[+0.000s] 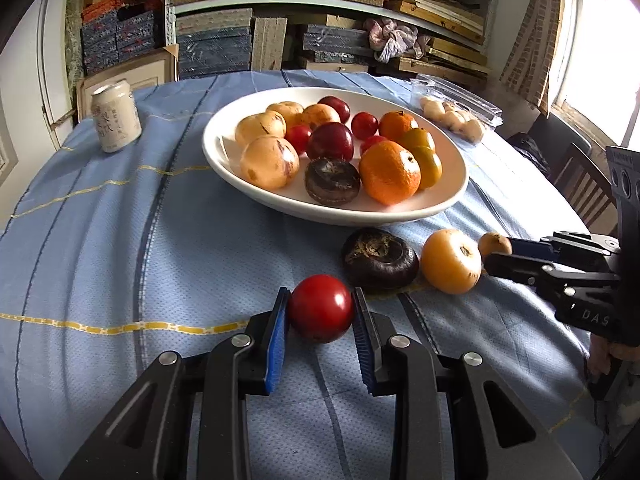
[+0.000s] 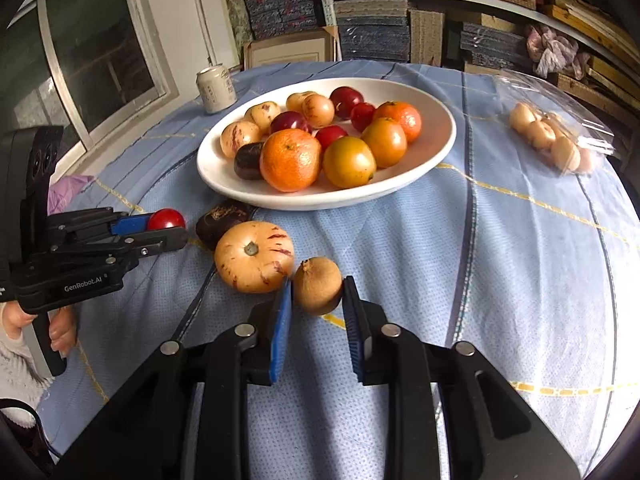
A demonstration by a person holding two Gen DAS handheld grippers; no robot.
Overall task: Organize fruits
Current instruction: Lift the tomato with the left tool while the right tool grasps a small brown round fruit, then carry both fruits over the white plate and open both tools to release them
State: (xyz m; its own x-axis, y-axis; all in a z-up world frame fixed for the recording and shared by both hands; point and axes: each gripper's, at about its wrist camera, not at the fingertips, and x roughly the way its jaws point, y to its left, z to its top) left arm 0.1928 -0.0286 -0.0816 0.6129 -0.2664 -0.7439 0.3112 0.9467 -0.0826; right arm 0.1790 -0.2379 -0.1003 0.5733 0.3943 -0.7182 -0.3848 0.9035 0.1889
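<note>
Low in the centre of the left wrist view, my left claw [image 1: 321, 307] is clamped on a glossy round red fruit [image 1: 320, 308], its blue pads pressing both flanks while the fruit sits on the blue cloth-covered counter [image 1: 120, 240]. Low in the centre of the right wrist view, my right claw [image 2: 317, 293] is closed tight on a small dull brown round fruit [image 2: 318, 290], also down on the cloth.

Just left of the brown one lies a pale yellow round fruit with purple streaks [image 2: 254, 256], touching or nearly so, and beyond it a dark purple-brown flattened fruit [image 2: 222, 222].

Above these, in the middle of both frames, the wide white ceramic plate [image 2: 440, 136] already carries the sorted fruit, so I judge both grips are meant for lifting these strays into it. Side-on grips suit round, rolling things.
</note>
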